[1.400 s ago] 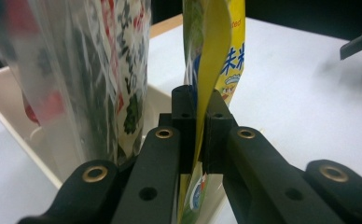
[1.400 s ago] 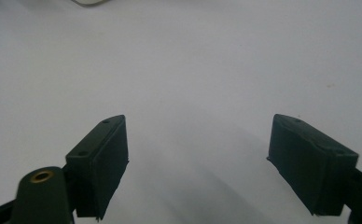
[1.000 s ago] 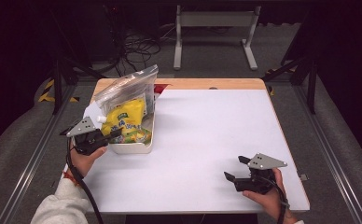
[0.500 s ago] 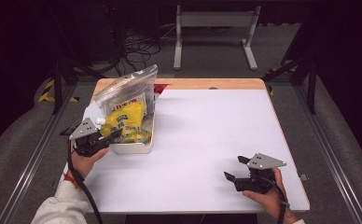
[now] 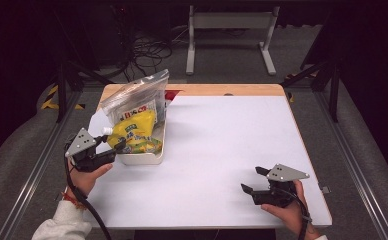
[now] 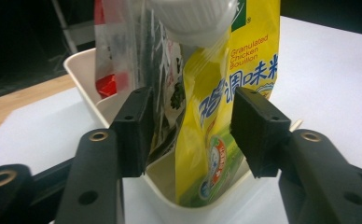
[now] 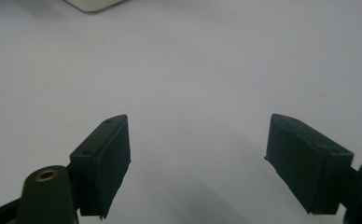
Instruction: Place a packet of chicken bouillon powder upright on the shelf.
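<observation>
Your left tool [image 5: 113,150] has just been opening, releasing the yellow pouch [image 6: 226,116] between its jaws in the bin [image 5: 147,156]; back away next. Right tool [image 5: 252,181] rests released.

White cap [image 6: 191,21] (yellow pouch's [image 6: 226,102]) cut off at top.

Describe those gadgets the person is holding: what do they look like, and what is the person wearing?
Each hand holds a black tool: the left gripper and the right gripper. Each carries a grey three-cornered plate on top and trails a black cable. Their fingers are flat, black, rectangular blocks on arms with brass-coloured rivets. The person wears a white sleeve and a reddish band at the left wrist.
</observation>
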Action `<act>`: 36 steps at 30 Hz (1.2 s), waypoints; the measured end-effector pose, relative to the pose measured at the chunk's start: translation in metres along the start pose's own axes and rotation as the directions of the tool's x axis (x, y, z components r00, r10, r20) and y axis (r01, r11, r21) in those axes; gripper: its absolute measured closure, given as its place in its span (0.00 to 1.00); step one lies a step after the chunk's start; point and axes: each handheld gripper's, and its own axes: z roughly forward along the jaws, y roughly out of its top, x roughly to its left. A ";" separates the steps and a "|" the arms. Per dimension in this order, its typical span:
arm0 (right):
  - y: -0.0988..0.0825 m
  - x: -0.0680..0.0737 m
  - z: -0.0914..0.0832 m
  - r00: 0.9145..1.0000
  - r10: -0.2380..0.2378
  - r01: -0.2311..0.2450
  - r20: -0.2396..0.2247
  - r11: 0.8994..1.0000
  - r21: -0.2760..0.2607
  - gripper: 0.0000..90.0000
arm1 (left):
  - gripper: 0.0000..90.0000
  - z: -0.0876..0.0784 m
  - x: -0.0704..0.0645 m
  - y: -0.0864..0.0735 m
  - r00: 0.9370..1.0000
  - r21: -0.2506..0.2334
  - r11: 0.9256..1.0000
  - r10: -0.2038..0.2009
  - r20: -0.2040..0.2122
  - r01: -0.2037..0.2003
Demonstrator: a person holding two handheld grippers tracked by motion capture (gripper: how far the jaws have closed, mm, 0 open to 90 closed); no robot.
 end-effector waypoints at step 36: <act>0.002 0.000 -0.004 0.999 -0.038 0.038 0.011 0.999 0.009 0.23 | 0.09 -0.033 -0.054 -0.020 1.000 -0.019 1.000 -0.002 -0.020 0.001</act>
